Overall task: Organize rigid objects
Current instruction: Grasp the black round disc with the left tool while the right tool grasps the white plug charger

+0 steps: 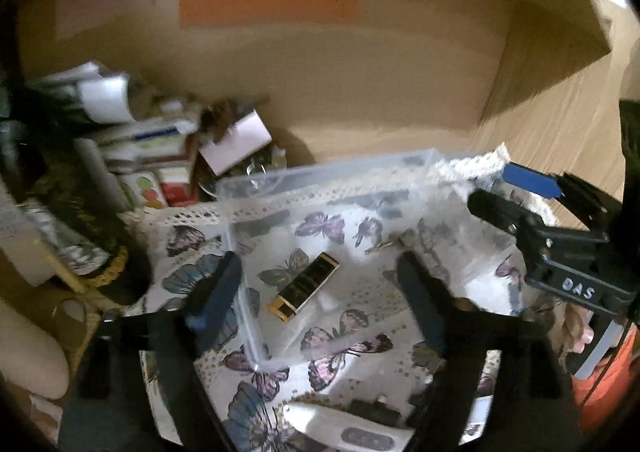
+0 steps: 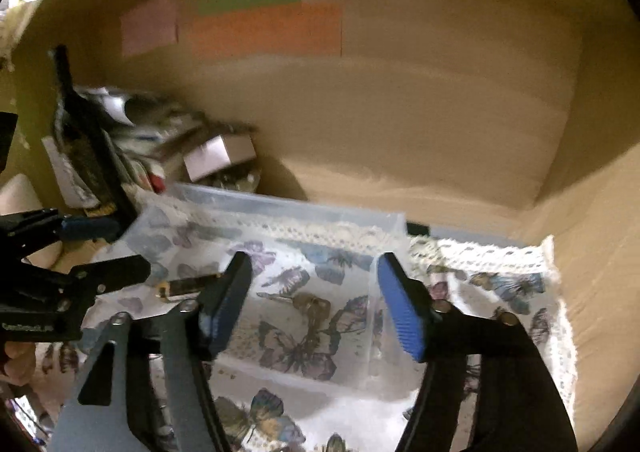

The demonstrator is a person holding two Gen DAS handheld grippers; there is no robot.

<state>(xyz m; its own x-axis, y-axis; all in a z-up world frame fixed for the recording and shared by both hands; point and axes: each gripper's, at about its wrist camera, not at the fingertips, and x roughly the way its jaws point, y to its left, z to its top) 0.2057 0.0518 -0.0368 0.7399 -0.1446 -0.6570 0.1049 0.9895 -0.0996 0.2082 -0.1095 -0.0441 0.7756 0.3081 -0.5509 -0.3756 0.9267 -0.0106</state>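
A clear plastic bin (image 1: 320, 172) stands on a butterfly-print cloth (image 1: 344, 356). A black and gold lipstick tube (image 1: 303, 286) lies inside it, also seen in the right wrist view (image 2: 182, 287). A key (image 2: 304, 302) lies in the bin (image 2: 288, 208) too. My left gripper (image 1: 320, 284) is open and empty, hovering over the lipstick, its left finger outside the bin wall. My right gripper (image 2: 316, 304) is open and empty above the key. A white device (image 1: 344, 428) lies on the cloth near the left gripper's base.
A pile of boxes and packets (image 1: 160, 148) sits at the back left against a large cardboard box (image 1: 360, 72) with orange and green labels. A dark jar (image 1: 80, 220) stands at the left. The right gripper (image 1: 532, 204) shows in the left wrist view.
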